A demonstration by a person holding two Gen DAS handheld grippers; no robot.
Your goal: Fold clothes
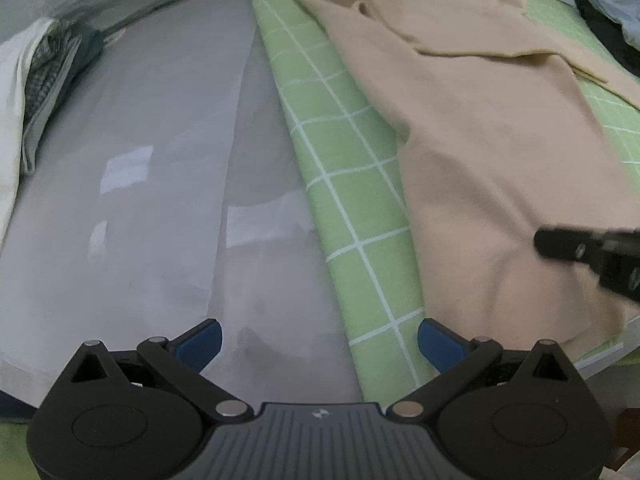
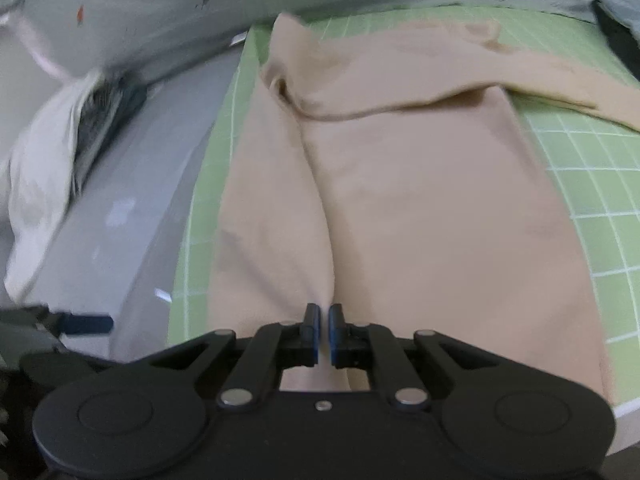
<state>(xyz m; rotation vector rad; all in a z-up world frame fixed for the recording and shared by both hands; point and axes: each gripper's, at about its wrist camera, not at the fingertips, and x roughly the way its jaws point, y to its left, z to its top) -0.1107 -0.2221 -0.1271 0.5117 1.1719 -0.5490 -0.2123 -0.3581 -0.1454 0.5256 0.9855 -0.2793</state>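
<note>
Up close, the right gripper [image 2: 324,316] has its blue-padded fingers [image 2: 312,320] drawn nearly together, pinching a raised fold at the near edge of the beige garment [image 2: 420,200]. The left gripper [image 1: 319,340] holds its fingers [image 1: 202,342] spread wide with nothing between them, hovering over the boundary where the green checked cloth [image 1: 344,184] meets a glossy grey surface [image 1: 140,200]. The garment lies spread on the green cloth, a long crease running away from the pinch point, and its far portion is folded across itself toward the right. From the left wrist view, the right gripper's dark tip [image 1: 580,248] shows resting at the garment's right side. Farther left on the grey surface sits a pile of white and dark-patterned clothes [image 2: 60,152], and pale fabric with small orange marks [image 2: 160,0] lies beyond.
</note>
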